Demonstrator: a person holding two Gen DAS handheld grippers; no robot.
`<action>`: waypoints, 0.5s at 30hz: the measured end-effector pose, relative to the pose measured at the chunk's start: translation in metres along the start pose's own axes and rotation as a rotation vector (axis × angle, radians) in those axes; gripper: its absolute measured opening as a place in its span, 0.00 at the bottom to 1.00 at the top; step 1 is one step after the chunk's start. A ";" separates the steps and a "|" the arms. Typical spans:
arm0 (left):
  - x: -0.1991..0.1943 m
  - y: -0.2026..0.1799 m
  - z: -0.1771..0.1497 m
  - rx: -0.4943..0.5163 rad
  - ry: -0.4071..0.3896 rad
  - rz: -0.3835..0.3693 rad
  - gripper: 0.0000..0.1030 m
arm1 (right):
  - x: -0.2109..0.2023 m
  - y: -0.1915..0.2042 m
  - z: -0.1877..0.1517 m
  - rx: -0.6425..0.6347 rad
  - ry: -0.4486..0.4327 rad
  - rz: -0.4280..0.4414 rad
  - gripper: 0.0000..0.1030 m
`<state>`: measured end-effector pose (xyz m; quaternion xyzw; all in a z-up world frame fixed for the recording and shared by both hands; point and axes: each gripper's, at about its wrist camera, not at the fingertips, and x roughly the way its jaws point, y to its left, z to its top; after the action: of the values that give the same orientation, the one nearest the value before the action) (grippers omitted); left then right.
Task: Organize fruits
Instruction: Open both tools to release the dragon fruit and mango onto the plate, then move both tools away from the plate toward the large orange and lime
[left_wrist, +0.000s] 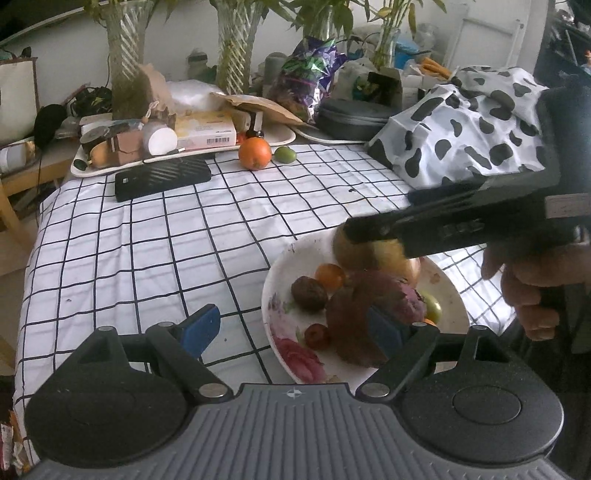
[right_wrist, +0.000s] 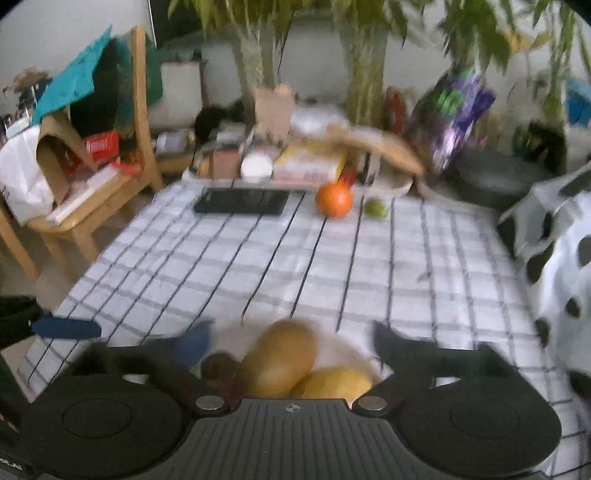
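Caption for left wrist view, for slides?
Open left gripper beside fruit plate; right gripper over a pear.

White floral plate (left_wrist: 291, 354) near the desk's (left_wrist: 155, 240) front edge, heaped with fruit: 1 large yellow-brown mango (left_wrist: 373, 258), 1 purple dragon fruit (left_wrist: 369, 302), 1 dark passion fruit (left_wrist: 308, 293), 1 small orange tomato (left_wrist: 330, 276). Far back, 1 orange (left_wrist: 255, 153) just beside 1 small green fruit (left_wrist: 283, 154).
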<state>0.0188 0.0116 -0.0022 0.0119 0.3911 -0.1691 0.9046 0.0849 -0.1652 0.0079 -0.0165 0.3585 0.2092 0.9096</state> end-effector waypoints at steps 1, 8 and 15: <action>0.000 -0.001 0.000 -0.001 0.000 0.001 0.84 | -0.003 -0.001 0.000 -0.005 -0.014 0.001 0.98; 0.002 -0.004 0.004 -0.008 -0.010 0.003 0.84 | -0.017 -0.013 -0.015 -0.016 0.022 -0.019 0.99; 0.005 -0.017 0.011 0.005 -0.025 -0.001 0.84 | -0.027 -0.026 -0.030 -0.028 0.050 -0.049 1.00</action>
<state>0.0240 -0.0073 0.0035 0.0117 0.3792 -0.1709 0.9093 0.0576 -0.2042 0.0006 -0.0433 0.3777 0.1915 0.9049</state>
